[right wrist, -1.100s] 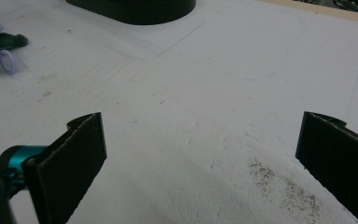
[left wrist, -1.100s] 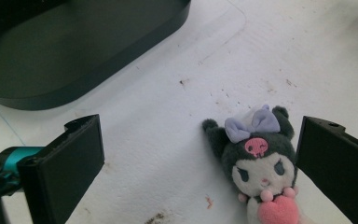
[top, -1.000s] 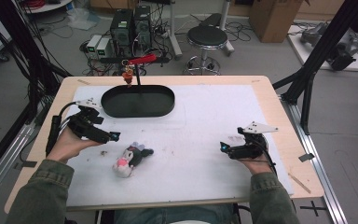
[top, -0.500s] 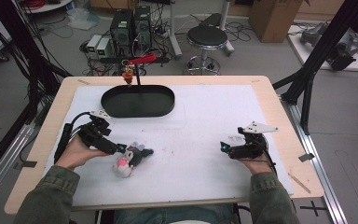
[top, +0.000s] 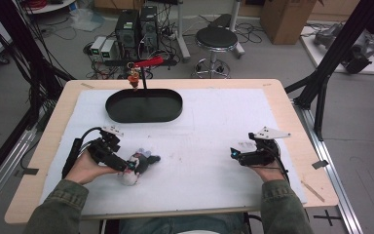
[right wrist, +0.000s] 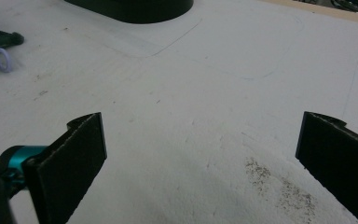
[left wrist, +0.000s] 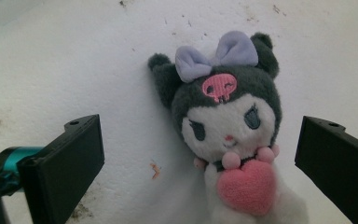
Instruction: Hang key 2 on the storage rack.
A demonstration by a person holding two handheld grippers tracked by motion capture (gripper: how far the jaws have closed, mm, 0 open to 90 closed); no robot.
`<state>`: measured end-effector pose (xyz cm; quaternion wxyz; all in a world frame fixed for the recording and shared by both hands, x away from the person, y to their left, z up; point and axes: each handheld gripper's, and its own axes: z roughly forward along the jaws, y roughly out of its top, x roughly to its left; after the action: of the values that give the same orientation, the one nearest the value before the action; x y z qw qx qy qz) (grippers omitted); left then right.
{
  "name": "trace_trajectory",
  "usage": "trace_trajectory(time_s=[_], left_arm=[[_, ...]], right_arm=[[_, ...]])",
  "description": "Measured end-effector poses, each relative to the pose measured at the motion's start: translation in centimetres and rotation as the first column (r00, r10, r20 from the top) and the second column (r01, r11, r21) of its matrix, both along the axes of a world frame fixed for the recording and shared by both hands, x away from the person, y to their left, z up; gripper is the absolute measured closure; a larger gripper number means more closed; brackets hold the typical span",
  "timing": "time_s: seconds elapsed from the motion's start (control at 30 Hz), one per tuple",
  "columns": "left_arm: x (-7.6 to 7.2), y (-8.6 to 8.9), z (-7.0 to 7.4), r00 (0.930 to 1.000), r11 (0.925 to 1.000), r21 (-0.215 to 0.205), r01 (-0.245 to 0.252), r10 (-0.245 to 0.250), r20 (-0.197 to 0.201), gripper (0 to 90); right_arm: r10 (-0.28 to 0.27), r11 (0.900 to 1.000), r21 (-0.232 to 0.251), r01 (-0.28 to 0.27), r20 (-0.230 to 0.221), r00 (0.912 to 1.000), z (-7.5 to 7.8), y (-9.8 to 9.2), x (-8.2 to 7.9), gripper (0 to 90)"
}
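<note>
Both my tongs stand wide apart, gripping nothing. Left gripper (top: pixel 129 165) sits at the plush doll (left wrist: pixel 228 130), its jaws flanking the doll without touching it, near-left on the white mat (top: pixel 214 122). Right gripper (top: pixel 233 154) rests over bare mat, near-right. Black tray (top: pixel 144 105) lies far-left.

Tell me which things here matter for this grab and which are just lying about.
In play, likely:
plush toy, lying between the open jaws of the left gripper
black tray, empty, farther up the table

Lying about:
right gripper, open over bare white mat
stool, computers and cables on the floor
</note>
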<state>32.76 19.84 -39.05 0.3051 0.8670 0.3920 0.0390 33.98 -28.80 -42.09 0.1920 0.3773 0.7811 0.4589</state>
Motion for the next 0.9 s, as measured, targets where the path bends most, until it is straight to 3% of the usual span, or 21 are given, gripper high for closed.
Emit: trace_trajectory(time_s=[0.3,0.33,0.43,0.73,0.9], left_arm=[[-1.0,-0.7,-1.1,0.9998,0.9997,0.023,0.007,-0.006,-0.021,1.7],[-1.0,-0.8,-1.3,0.9992,0.9995,0.027,0.014,-0.013,-0.038,1.7],[-1.1,-1.2,-1.7,0.9987,0.9974,0.067,0.027,-0.024,-0.046,1.7],[-1.2,-2.0,-2.6,0.9966,0.9926,0.110,0.051,-0.044,-0.070,1.7],[-1.3,-2.3,-2.9,0.9975,0.9895,0.138,0.042,-0.033,-0.063,1.6]], right_arm=[[-0.001,1.000,0.000,0.001,0.001,1.0000,0.0,0.0,0.0,0.6],[-0.002,1.000,0.000,0.002,0.002,1.0000,0.0,0.0,0.0,0.6],[-0.004,1.000,0.002,0.004,-0.001,1.0000,0.0,0.0,0.0,0.6],[-0.003,1.000,-0.002,0.003,0.002,1.0000,0.0,-0.1,0.0,0.6],[-0.003,1.000,-0.001,0.003,0.000,1.0000,0.0,-0.1,0.0,0.6]])
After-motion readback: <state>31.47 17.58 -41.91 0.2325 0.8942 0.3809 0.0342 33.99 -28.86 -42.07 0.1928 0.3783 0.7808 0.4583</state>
